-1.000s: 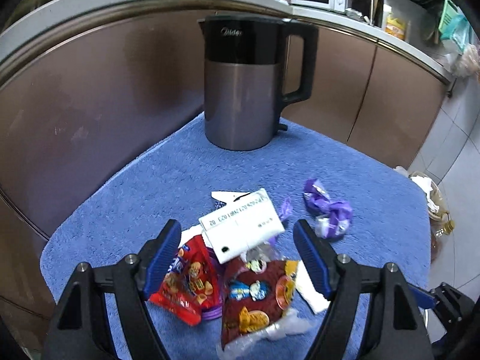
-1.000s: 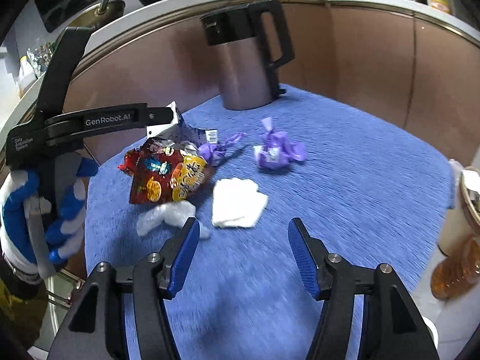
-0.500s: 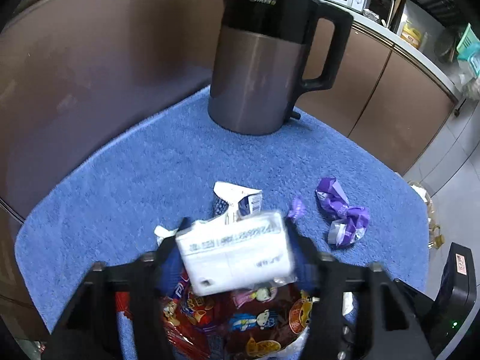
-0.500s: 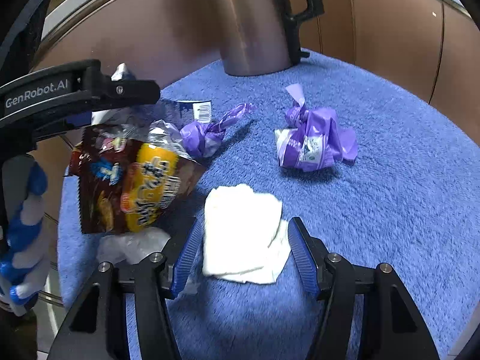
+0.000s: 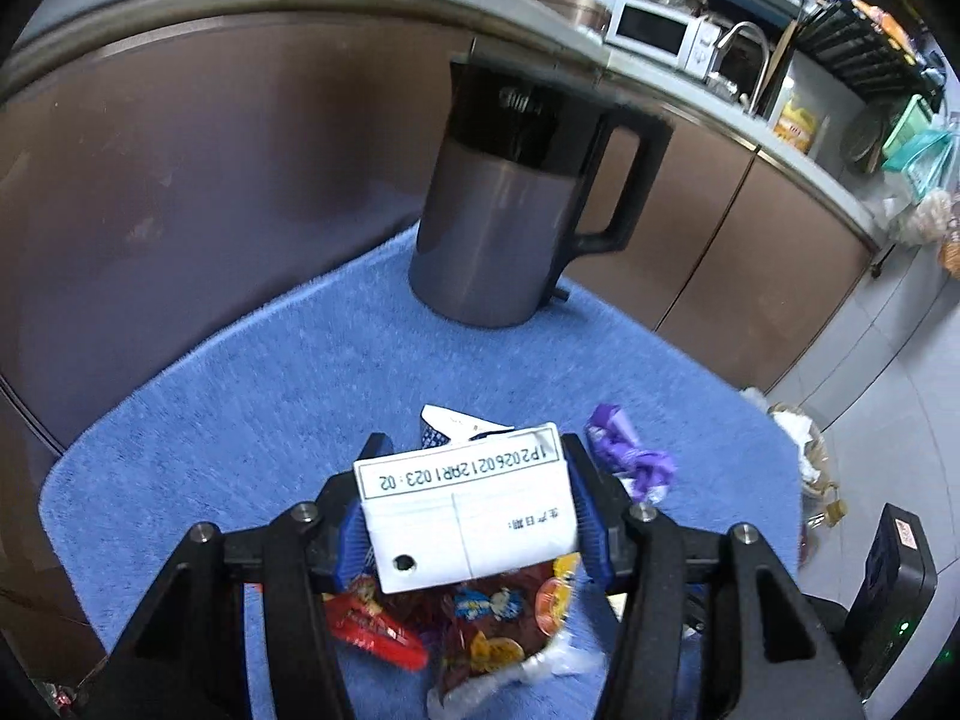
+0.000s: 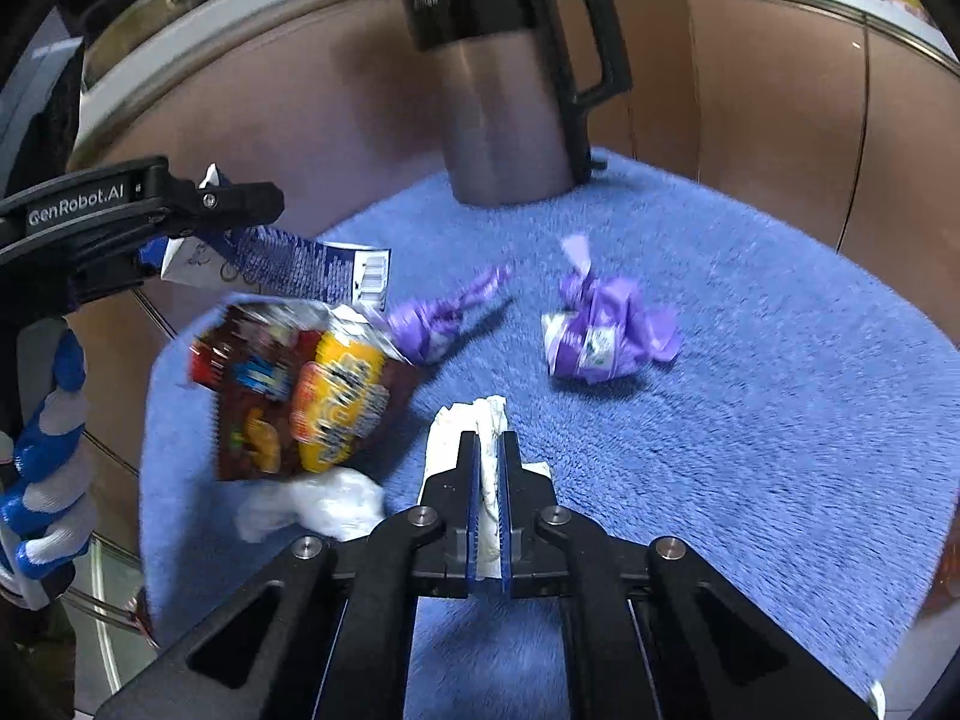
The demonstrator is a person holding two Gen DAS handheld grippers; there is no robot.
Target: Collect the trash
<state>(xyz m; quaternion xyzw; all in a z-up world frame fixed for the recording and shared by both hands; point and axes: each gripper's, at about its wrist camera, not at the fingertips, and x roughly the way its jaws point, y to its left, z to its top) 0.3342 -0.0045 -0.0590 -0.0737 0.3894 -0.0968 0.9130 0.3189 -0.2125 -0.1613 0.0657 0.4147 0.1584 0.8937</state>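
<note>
left view: the left gripper [image 5: 471,513], open a second ago, has clamped the white carton [image 5: 465,510]; snack bags [image 5: 480,618] hang below it, above the blue towel [image 5: 240,420]. the kettle [image 5: 510,210] stands near the towel's far edge.

right view: the right gripper [image 6: 492,498], wide apart earlier, now pinches the tissue [image 6: 474,426]. a purple wrapper [image 6: 606,330] lies beyond, bare towel to its right.

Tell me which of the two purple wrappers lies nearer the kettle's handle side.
The larger crumpled purple wrapper with the white label, lying alone on the blue towel. The smaller twisted purple wrapper sits against the snack bags.
</note>
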